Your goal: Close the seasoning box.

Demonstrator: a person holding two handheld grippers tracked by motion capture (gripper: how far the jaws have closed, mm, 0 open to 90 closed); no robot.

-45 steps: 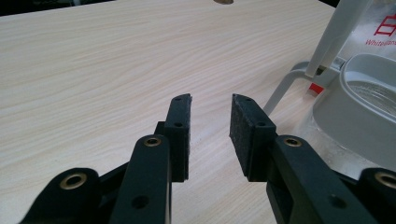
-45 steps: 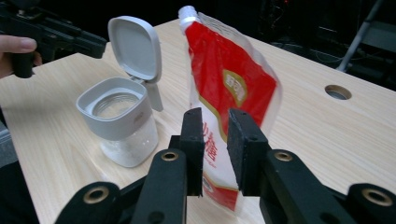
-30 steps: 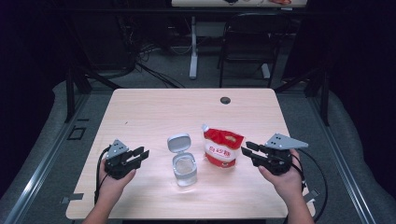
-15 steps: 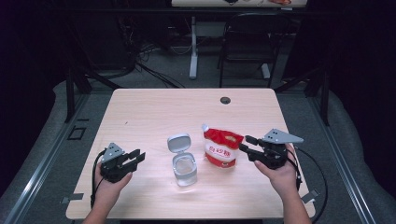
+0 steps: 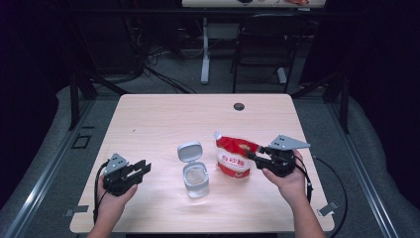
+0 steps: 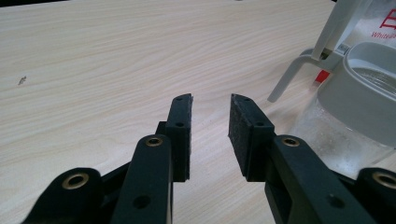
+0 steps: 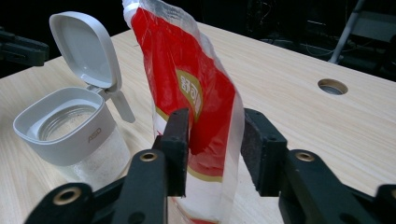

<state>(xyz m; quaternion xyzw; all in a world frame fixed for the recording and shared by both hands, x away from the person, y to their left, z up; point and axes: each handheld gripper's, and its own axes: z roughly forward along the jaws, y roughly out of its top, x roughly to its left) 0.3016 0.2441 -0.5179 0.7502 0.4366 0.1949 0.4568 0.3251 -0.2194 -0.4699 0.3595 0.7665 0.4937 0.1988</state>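
"ASD" marks the jar's grey collar [image 7: 70, 135] (pouch print unreadable).

glossy red plastic pouch [image 7: 196, 107]; clear jar [image 7: 79, 140], matt grey lid; pale wood-grain table [image 5: 163, 124].

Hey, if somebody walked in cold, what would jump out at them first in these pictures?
The red and white pouch stands upright right of the table's middle, between the right gripper's jaws, which have just been closing. Just left of it stands a clear jar with its grey flip lid open, and the left gripper waits open.

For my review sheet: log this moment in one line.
right gripper: closing around red pouch, pads not pressing | left gripper: open, empty | jar: lid open
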